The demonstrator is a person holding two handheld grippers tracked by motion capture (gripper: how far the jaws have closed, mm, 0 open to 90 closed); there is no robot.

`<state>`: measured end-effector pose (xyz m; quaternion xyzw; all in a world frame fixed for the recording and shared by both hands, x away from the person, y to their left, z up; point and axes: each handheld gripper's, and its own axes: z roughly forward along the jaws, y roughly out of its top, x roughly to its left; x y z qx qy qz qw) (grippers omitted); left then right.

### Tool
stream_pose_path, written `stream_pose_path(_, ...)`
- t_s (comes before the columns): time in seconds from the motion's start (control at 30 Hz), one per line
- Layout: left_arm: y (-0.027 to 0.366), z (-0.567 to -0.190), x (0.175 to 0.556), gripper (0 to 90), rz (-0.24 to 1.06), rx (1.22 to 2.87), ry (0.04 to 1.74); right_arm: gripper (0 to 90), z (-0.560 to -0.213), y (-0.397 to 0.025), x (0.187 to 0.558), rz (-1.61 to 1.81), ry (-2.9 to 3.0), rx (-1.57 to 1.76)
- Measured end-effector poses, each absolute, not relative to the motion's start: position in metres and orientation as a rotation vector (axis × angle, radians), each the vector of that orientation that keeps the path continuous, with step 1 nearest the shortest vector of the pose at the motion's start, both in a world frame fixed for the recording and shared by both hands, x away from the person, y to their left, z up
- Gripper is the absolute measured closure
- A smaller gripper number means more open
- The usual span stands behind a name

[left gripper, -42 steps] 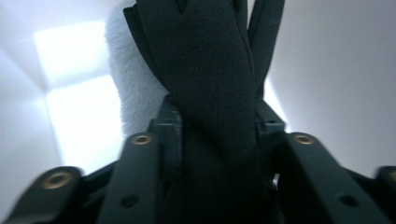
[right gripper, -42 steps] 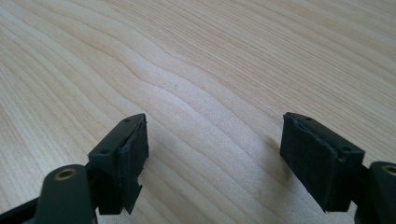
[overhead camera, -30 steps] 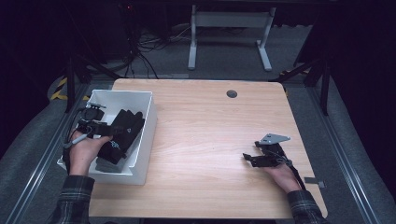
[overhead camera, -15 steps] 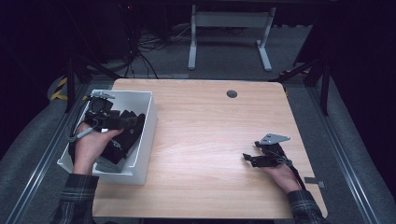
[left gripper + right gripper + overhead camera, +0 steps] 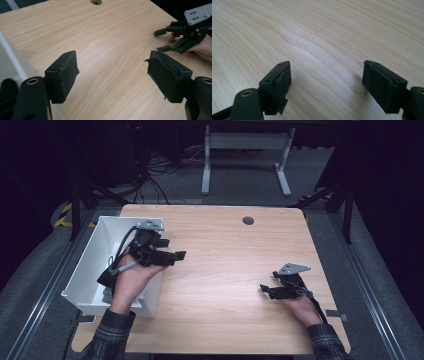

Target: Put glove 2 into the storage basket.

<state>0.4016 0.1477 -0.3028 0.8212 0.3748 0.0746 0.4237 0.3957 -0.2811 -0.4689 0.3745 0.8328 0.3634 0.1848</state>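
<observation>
Over the bin's [image 5: 87, 265] right wall, seen from high view, sits the left gripper [image 5: 175, 255]; jaws released, spread wide, nothing btwn them; they point right, out over the table [image 5: 225, 270]; grey plate on top, cable looping back toward the wrist; left hand [image 5: 131, 277] wraps the handle, plaid sleeve [image 5: 112, 332] coming in from the bottom edge. Bin is white, at the table's left edge, tilted a bit w/ its near corner toward the person; something dark lies inside under the hand [image 5: 104, 277], can't tell what.

Left gripper view: both pads [image 5: 63, 75] well apart w/ bare wood btwn; bin wall [image 5: 10, 62] at the left edge, just beside the left jaw; round hole [image 5: 96, 2] in the tabletop at top; right gripper [image 5: 162, 40] farther off at upper right w/ its grey plate up.

Right gripper [image 5: 267, 290] in high view: low at the table's right-front part, well apart from the bin; jaws released, aimed left; right hand [image 5: 300, 305] behind it, resting on or just over the wood, can't tell which. Right gripper view: pads [image 5: 280, 86] wide apart, empty, close to the wood grain; faint shadow beside the right jaw.

Hole [image 5: 248, 220] in high view near the table's far edge, centre-right; grey floor and a desk frame [image 5: 245, 155] beyond the table.
</observation>
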Motion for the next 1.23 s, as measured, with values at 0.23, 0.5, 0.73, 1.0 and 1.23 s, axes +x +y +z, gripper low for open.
stream_pose_path(0.23,0.106,-0.321,0.398,23.4,0.132,2.084,0.868,23.5,-0.469,-0.281,0.395,1.025,2.351,1.053)
stream_pose_path(0.5,0.068,-0.364,0.396,21.4,0.077,2.163,0.811,23.4,-0.469,-0.281,0.395,1.026,2.354,1.051)
stream_pose_path(0.73,0.045,-0.398,0.394,20.0,0.070,2.254,0.779,23.4,-0.469,-0.281,0.395,1.027,2.355,1.050)
stream_pose_path(1.0,0.035,-0.429,0.391,19.9,0.073,2.332,0.767,23.3,-0.469,-0.281,0.395,1.027,2.356,1.050)
stream_pose_path(1.23,0.034,-0.442,0.392,19.9,0.071,2.361,0.760,23.2,-0.469,-0.281,0.395,1.028,2.358,1.050)
